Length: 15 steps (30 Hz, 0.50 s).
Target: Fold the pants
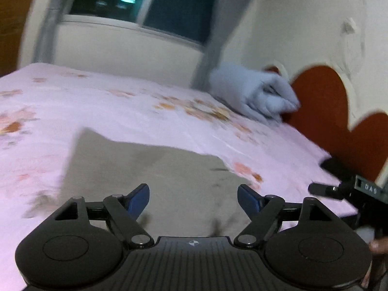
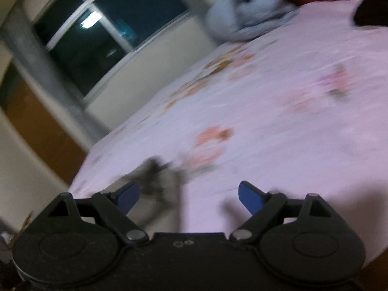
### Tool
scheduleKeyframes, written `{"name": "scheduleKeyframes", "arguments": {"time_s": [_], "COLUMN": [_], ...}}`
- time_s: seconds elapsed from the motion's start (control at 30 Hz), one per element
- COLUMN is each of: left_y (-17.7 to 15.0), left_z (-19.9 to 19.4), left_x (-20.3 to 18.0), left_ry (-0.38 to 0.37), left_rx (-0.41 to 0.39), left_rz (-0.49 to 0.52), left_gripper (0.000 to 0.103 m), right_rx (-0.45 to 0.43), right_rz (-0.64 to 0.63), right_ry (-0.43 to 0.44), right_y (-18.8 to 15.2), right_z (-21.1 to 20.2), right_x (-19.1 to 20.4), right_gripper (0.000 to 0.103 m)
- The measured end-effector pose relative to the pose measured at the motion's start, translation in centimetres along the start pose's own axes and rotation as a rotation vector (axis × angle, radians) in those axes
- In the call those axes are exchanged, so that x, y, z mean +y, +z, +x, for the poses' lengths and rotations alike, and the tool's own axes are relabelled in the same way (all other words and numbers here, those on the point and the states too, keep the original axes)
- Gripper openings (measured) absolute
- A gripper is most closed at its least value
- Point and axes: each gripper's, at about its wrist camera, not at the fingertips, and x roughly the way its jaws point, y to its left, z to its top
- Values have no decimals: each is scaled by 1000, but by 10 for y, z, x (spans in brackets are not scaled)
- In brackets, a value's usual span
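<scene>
The grey-beige pants (image 1: 150,169) lie flat in a folded rectangle on the pink floral bedsheet (image 1: 121,111). My left gripper (image 1: 193,198) is open and empty, its blue fingertips (image 1: 139,197) spread above the near part of the pants. In the right wrist view, my right gripper (image 2: 188,195) is open and empty over the sheet; a blurred corner of the pants (image 2: 157,177) shows beside its left fingertip. The right gripper's body also shows at the right edge of the left wrist view (image 1: 349,189).
A rolled light-blue blanket (image 1: 257,92) lies at the far side of the bed by the red headboard (image 1: 322,101). A dark object (image 1: 335,167) lies near the bed's right edge. A window (image 1: 145,2) and grey curtains stand behind.
</scene>
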Motion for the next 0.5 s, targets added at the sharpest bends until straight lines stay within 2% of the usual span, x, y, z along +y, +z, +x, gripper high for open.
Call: {"name": "scheduleKeyframes", "arguments": {"time_s": [0.1,0.2,0.37,0.47,0.5], "left_y": [1,-2,-15,-22,-22], "left_z": [-19,-37,-41,-25,-21], "left_x": [37,80,131,149,152], "left_ry": [73,138,172,177,182], "left_rx": [-29,-43,-79,-52,-47], "left_rz": [-119,-229,-360,-429,-444], "left_gripper": [80,80,80,81,82], "right_rx": [107,139,178,186,180], "right_rz": [209,333,412,441,416], "right_ry": [110,140,131,107,69], "right_y": [-10,-22,-31,-34,-34], "right_z": [30,45,77,95,100], "right_x": [-1,1,6,16,21], "right_gripper": [83,84,84,85,81]}}
